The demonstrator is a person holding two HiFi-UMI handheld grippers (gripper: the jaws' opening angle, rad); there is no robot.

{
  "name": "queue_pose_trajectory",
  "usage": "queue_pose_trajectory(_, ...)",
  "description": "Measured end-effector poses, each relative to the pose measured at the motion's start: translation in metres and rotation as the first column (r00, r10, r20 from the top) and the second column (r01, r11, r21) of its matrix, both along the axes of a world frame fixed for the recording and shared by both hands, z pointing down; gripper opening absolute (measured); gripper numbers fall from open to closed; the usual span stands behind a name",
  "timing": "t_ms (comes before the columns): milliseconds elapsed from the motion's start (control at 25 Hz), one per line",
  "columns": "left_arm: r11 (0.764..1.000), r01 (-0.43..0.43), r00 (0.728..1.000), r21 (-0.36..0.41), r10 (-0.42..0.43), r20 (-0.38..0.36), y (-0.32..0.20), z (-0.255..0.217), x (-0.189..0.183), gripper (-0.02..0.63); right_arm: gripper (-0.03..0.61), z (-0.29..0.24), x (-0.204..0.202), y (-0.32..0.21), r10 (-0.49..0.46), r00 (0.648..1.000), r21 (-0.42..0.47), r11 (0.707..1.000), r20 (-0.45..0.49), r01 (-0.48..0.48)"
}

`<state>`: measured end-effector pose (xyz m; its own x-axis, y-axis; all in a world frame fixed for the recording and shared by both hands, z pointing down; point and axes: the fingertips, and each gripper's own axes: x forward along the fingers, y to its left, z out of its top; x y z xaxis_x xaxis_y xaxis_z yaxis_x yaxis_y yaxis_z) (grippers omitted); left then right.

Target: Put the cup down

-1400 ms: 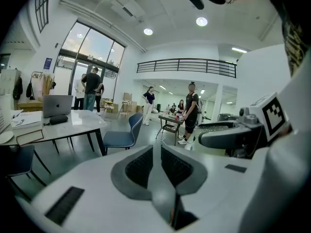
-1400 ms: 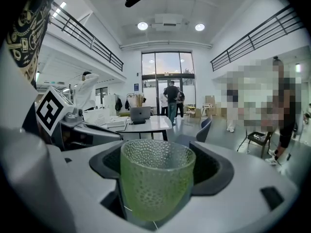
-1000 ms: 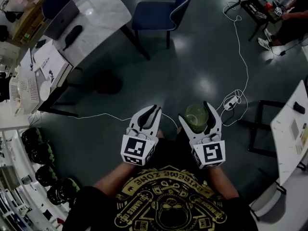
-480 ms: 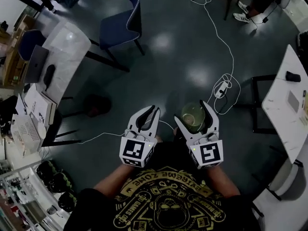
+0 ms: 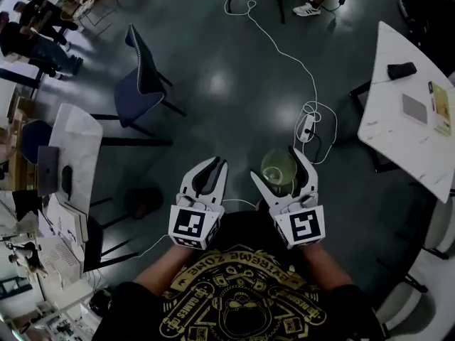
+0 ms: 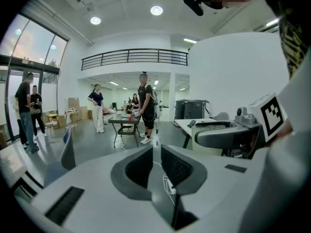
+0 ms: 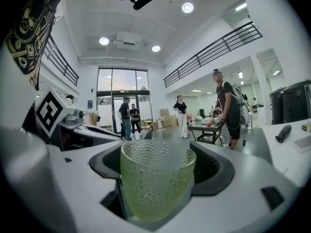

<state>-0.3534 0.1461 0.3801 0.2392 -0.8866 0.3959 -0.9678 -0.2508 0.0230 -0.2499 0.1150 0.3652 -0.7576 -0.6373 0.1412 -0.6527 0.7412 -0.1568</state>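
Nearest are the person's two arms, each holding a gripper out over the dark floor (image 5: 234, 62). The left gripper (image 5: 214, 165) is closed up, with only a thin crack between its jaws, and nothing is in it. The right gripper (image 5: 279, 163) has its jaws wide apart and clamped on the two sides of the green bumpy glass cup (image 5: 277, 170). In the right gripper view the cup (image 7: 156, 178) stands upright with its open top up. It is held in the air above the floor, not resting on any surface. Just past the cup a white cable (image 5: 284, 45) runs across the floor to a power strip (image 5: 307, 125). Other than that, the floor in front of both grippers is wide and open. To the right, the near edge of a white surface (image 5: 387, 144) sticks out toward the middle, and a small dark thing (image 5: 402, 70) lies on it. On the left is another surface (image 5: 79, 130) with a laptop (image 5: 48, 170) on it, and a blue chair (image 5: 135, 87) stands farther off. People stand at the far end of the room.
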Motion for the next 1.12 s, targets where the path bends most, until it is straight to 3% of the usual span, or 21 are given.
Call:
queue_pose_trajectory(320,0.98,-0.199,0.98,0.033,0.198,0.026,-0.053,-0.008,0.082,0.063,0.396,-0.003,0.079,-0.033,0.175,0.985,0.008,0.985,-0.002,-0.175)
queue_pose_trajectory(480,0.966,-0.254,0.967,0.037,0.254,0.019,-0.063,-0.007,0.102,0.062,0.396,-0.011,0.097,-0.034,0.229,0.973,0.035,0.973,0.021,-0.23)
queue_pose_trajectory(840,0.919,-0.392,0.919,0.036,0.393,-0.028,-0.095,0.006,0.151,0.061,0.396,-0.002,0.143,-0.047,0.372,0.927,0.031,0.928,-0.041,-0.371)
queue_pose_trajectory(960,0.898,-0.438,0.897,0.041,0.44,-0.038,-0.114,0.008,0.171,0.062,0.396,0.0,0.158,-0.06,0.414,0.908,0.027,0.91,-0.053,-0.414)
queue_pose_trajectory(1120,0.852,-0.523,0.85,0.036,0.524,-0.053,-0.137,0.014,0.204,0.062,0.396,0.003,0.182,-0.075,0.492,0.868,0.018,0.87,-0.063,-0.492)
